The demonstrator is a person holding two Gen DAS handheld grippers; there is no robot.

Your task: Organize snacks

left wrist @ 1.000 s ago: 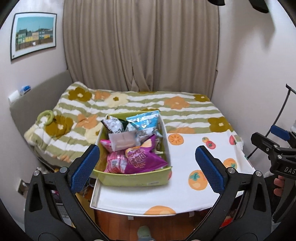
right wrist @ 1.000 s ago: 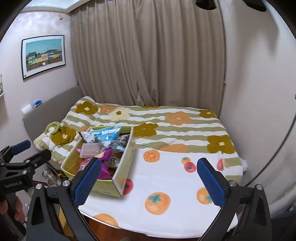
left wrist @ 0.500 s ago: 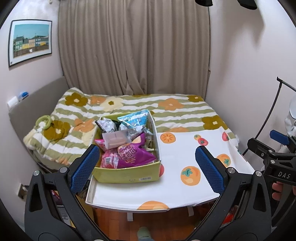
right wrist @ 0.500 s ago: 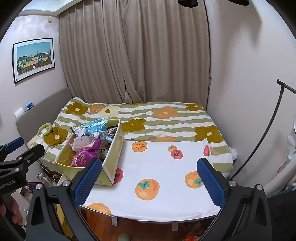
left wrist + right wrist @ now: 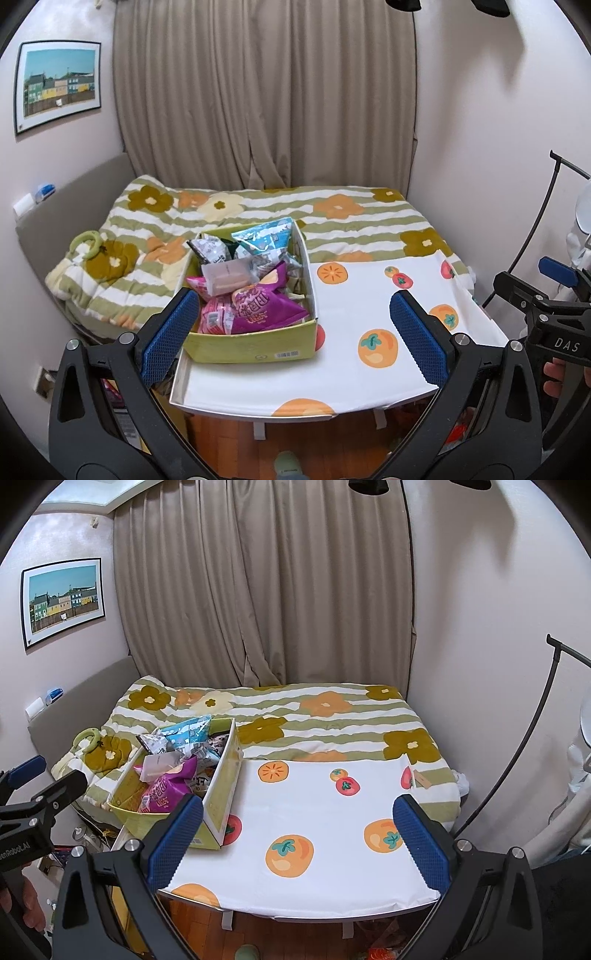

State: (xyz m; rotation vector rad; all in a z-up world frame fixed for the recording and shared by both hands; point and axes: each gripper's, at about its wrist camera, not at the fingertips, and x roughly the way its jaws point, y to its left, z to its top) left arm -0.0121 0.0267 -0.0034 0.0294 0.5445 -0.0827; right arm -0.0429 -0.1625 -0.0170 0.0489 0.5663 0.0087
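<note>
Left wrist view: left gripper, fingers spread wide and empty, above the white fruit-print worktop; yellow-green cardboard box of snack packets at its left end.

Right wrist view: right gripper, likewise wide and empty; box at left.

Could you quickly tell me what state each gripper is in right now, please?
Left gripper: open, holding nothing, short of the snack box.
Right gripper: open, holding nothing.

Right tool spread wide above table; snack box left.
</note>
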